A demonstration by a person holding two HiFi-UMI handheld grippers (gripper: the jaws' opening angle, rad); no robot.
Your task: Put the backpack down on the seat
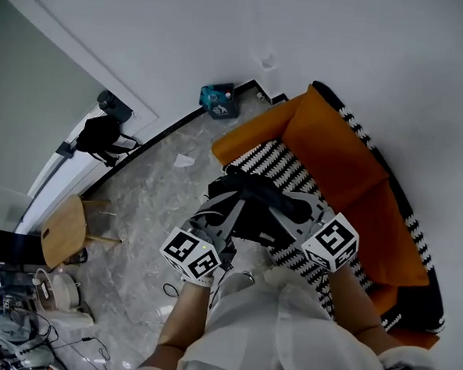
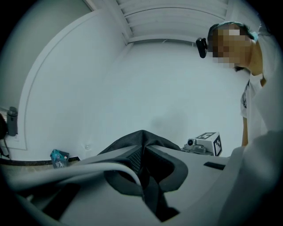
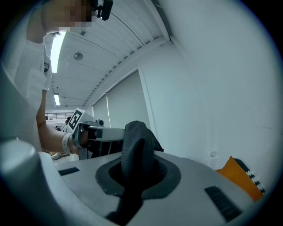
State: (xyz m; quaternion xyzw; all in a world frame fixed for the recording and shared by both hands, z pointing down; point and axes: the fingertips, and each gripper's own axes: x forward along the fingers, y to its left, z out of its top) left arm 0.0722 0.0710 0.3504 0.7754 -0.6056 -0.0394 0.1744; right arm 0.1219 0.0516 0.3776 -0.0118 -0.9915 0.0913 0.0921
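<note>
dark, limp fabric backpack (image 1: pixel 253 209) hanging over the front edge of the black-and-white patterned seat (image 1: pixel 283 166) of an orange sofa (image 1: pixel 335 147). left gripper (image 2: pixel 142 170) pinched tight on a thin, mesh-lined fold of it; right gripper (image 3: pixel 132 176) clamped round a thick, rounded padded strap (image 3: pixel 135 150).

No legible txt, labels, nos. anywhere

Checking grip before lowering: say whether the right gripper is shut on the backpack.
Yes, the right gripper pinches the black backpack strap between its jaws.
</note>
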